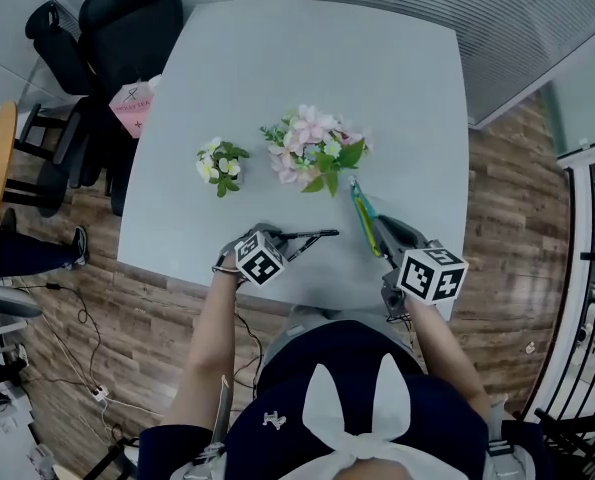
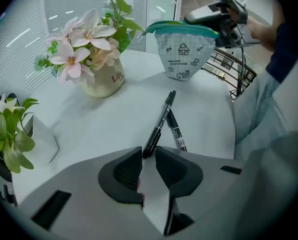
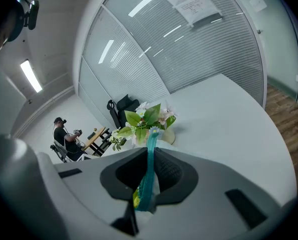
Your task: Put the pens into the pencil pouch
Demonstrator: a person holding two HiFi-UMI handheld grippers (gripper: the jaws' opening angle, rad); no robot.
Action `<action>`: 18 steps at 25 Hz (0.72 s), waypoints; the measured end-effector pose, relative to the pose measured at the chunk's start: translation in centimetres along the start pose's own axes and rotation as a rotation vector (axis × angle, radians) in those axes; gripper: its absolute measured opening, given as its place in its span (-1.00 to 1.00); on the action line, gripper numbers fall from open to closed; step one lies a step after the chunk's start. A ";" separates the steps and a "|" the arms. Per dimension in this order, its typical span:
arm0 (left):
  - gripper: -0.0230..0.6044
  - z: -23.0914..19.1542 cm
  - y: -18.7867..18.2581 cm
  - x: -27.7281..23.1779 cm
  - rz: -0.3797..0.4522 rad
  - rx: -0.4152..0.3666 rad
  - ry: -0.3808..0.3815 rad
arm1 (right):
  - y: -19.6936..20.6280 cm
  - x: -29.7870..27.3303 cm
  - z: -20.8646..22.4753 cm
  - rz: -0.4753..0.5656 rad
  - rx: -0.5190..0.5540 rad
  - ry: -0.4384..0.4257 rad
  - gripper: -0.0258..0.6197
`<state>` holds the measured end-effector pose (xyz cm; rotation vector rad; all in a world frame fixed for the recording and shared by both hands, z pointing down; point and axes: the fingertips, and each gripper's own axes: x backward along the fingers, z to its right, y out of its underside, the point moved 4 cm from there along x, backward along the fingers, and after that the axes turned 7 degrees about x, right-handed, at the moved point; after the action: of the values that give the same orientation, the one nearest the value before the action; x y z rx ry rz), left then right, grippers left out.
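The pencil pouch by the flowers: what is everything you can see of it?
The pencil pouch is a soft-looking white bag printed with a faint grid and little house drawings, with a teal zipper band along its top. It stands upright, its bottom seemingly resting on the white table, beside the pot of pink flowers. The right claw is shut on its teal top edge. Whether the zipper is open cannot be told. The pens lie apart from it.
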<state>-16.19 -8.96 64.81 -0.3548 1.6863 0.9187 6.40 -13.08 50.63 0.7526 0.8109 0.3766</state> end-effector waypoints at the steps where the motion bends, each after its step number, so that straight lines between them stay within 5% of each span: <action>1: -0.64 0.1 -0.1 0.1 0.009 -0.001 0.005 | 0.0 0.0 0.0 0.001 0.000 0.000 -0.78; 11: -0.75 1.3 -0.8 1.9 0.098 0.018 0.030 | 0.3 0.1 0.0 0.009 0.001 0.001 -0.78; 18: -0.75 1.6 -2.3 4.2 0.236 0.134 0.043 | 0.4 0.4 0.1 0.016 0.005 0.003 -0.78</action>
<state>-15.00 -8.40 60.00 -0.0866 1.8465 0.9678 6.79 -12.60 50.77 0.7635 0.8094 0.3900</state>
